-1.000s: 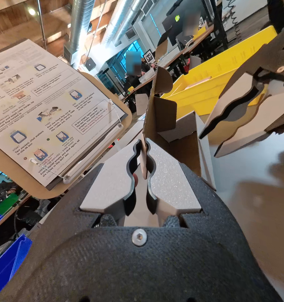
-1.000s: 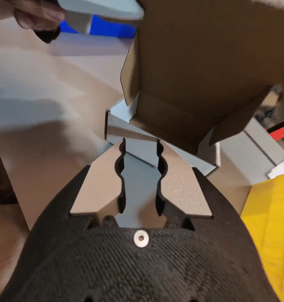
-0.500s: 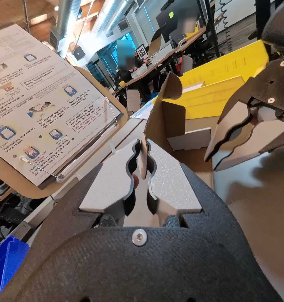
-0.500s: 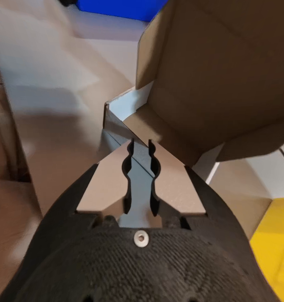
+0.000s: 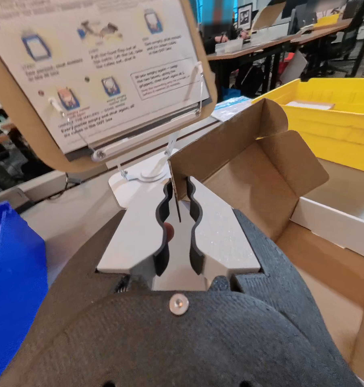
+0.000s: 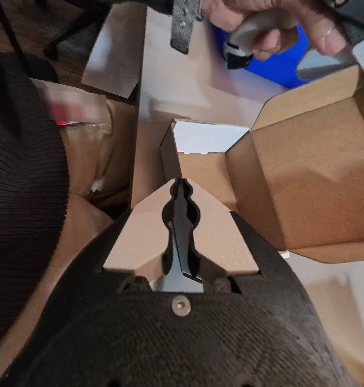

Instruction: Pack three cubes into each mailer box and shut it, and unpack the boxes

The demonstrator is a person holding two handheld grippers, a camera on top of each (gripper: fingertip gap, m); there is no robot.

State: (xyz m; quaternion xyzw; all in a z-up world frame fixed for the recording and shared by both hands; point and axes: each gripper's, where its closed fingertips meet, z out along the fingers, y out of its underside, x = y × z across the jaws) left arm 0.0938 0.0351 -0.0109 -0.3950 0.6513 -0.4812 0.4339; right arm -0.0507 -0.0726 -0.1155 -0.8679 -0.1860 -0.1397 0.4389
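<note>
White table (image 5: 76, 211), left tool (image 5: 178, 188) pinching mailer lid (image 5: 229, 142)

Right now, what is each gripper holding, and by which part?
Left gripper: the mailer box, by its lid's edge. Right gripper: the same box, pinching a side wall's rim.

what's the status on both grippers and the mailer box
Left gripper shut on mailer lid edge, lid up. Right gripper shut on the box's side wall. Box looks empty; nothing in the way.

Printed instruction sheet (image 5: 97, 62) with small pictures and blurred lines of text, clipped on a brown board (image 5: 206, 69) above the claw, framed black-and-white marker (image 5: 244, 18) behind
</note>
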